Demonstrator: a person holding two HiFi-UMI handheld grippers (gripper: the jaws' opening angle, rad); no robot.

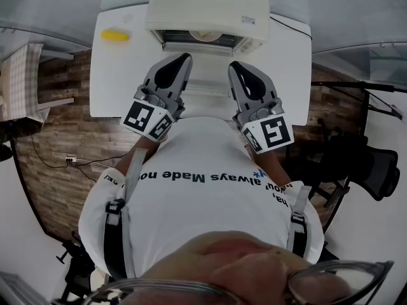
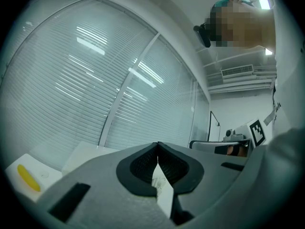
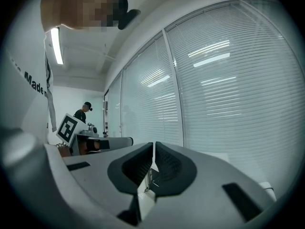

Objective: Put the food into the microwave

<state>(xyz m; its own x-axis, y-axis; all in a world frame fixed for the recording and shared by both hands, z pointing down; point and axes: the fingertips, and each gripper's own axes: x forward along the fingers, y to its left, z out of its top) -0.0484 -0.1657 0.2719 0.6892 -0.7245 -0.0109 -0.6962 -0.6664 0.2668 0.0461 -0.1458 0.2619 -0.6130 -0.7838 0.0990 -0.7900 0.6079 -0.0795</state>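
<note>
Right now the left gripper point(image 1: 185, 58) and right gripper point(image 1: 233, 65) hang over the table's point(image 1: 289, 75) near edge, both empty with jaws pressed together. The yellow food point(image 1: 116, 35) lies at the far-left corner, beside the microwave point(image 1: 206, 5). Taking it likely needs 1 gripper's jaws spread wide, then a gentle pinch.

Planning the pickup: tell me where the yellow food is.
Head view: the yellow food lies at the far left corner of the white table, left of the microwave.

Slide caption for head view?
Left gripper and right gripper held empty before the microwave on a white table; yellow food far left.
</note>
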